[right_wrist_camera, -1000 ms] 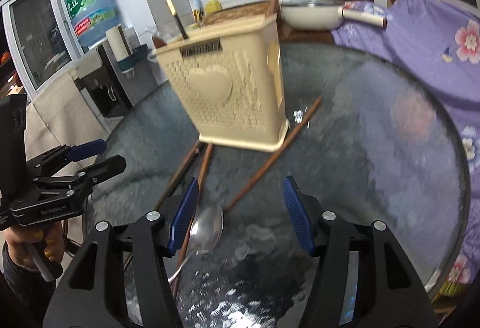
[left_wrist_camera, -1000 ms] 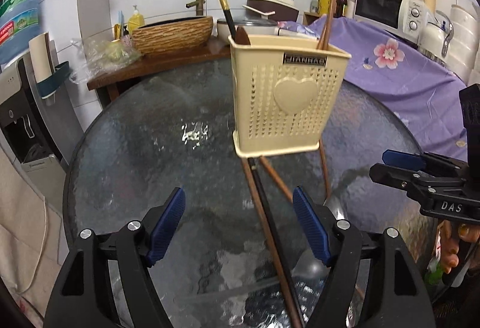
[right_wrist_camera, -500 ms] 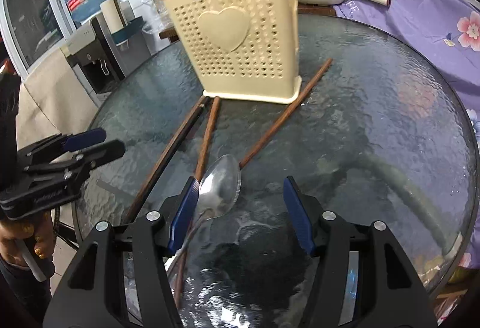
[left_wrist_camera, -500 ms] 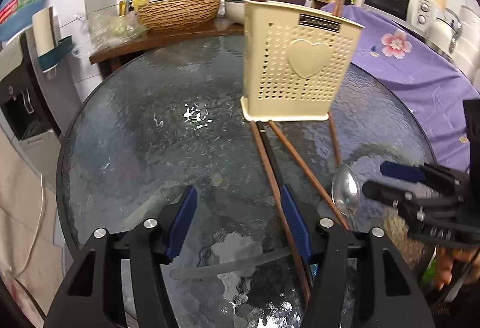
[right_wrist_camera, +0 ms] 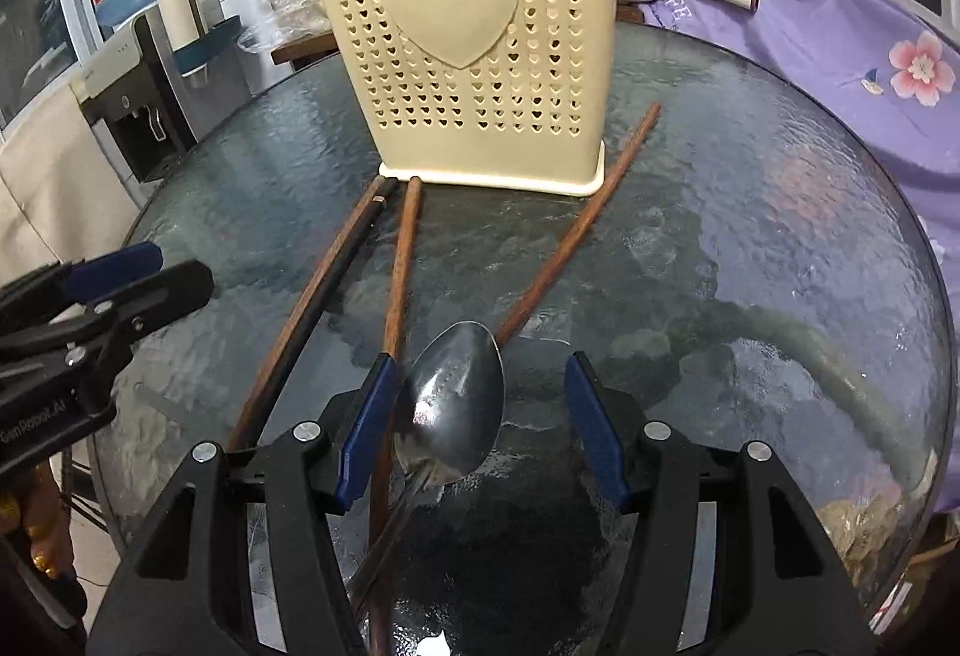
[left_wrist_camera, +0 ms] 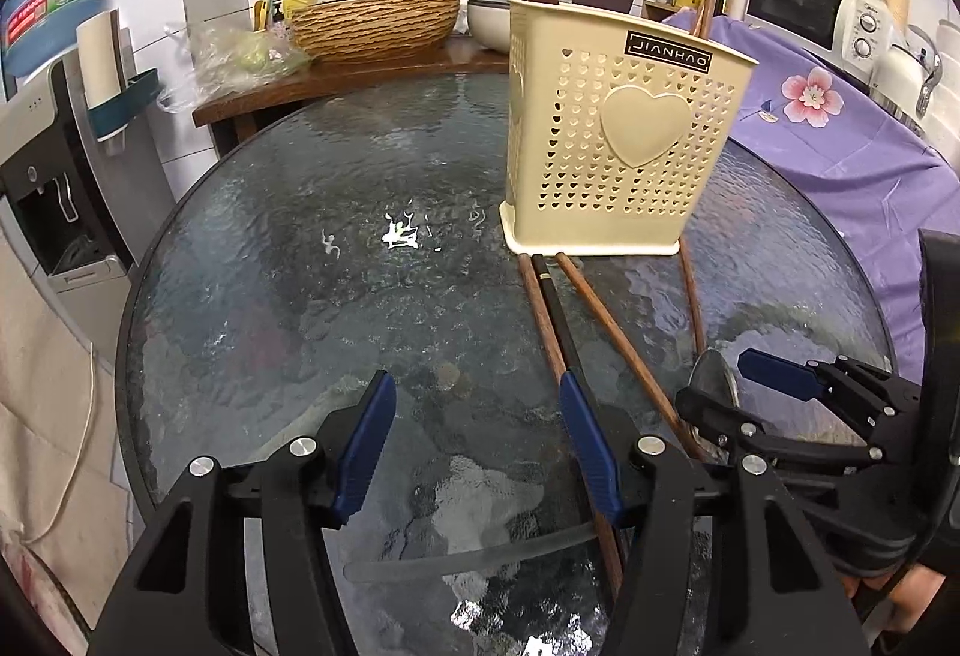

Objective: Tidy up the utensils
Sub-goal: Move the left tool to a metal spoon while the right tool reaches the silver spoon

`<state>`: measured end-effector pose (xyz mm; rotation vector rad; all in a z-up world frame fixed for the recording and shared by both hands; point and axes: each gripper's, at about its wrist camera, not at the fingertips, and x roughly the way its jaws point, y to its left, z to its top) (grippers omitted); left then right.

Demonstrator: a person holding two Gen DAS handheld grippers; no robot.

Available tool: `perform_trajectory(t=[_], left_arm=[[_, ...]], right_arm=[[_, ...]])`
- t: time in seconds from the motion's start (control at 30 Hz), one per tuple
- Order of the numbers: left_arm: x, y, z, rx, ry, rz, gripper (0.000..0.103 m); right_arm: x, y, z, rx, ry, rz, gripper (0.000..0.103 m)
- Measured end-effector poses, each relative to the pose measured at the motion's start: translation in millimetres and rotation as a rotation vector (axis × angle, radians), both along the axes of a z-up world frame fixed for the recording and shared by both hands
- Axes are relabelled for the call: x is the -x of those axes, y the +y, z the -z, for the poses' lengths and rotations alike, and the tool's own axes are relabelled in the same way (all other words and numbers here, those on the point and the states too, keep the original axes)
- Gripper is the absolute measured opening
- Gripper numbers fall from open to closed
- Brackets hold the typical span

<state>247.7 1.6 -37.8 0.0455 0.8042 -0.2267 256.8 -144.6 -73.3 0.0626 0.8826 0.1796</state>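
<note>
A cream plastic utensil holder (right_wrist_camera: 480,50), boxy with rows of small heart-shaped holes and a raised heart on its face, stands upright at the upper centre of the right wrist view on a round counter of dark rippled glass (right_wrist_camera: 750,248). A dark chopstick and reddish wooden sticks poke out of its top in the left wrist view. Below its base, long brown wooden chopsticks (right_wrist_camera: 402,266) lie flat on the glass, fanning toward the lower edge; one black chopstick (right_wrist_camera: 336,272) runs close beside a brown one, and a single brown stick (right_wrist_camera: 588,218) slants off to the right of the holder's corner.

A shiny oval steel spoon (right_wrist_camera: 456,404) lies bowl up in the lower centre of the right wrist view. The right gripper (right_wrist_camera: 480,416) has its blue-padded fingers (right_wrist_camera: 366,428) standing moderately apart on either side of the spoon's bowl, the left pad close to it, whether touching I cannot tell, the right pad clear.

In the left wrist view the left gripper (left_wrist_camera: 480,440) has just been closing; its fingers are still apart with only bare glass between them, the right pad (left_wrist_camera: 585,446) lying over the black chopstick. A purple flowered cloth (left_wrist_camera: 840,128) drapes at the right
</note>
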Motion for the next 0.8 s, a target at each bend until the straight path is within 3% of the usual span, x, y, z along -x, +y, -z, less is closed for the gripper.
perform_trajectory(t=[0.27,0.47,0.8], left_arm=[[-18,-22,4,-0.019,0.020,0.030,0.055],[-33,-33,16,-0.048,0.051,0.034,0.044],[-39,-34,26,-0.033,0.077,0.045,0.042]], right_arm=[[4,-1,2,0.079,-0.003,-0.057,0.058],[7,-13,4,0.077,-0.009,-0.066,0.055],[7,-19,2,0.029,-0.021,-0.085,0.055]])
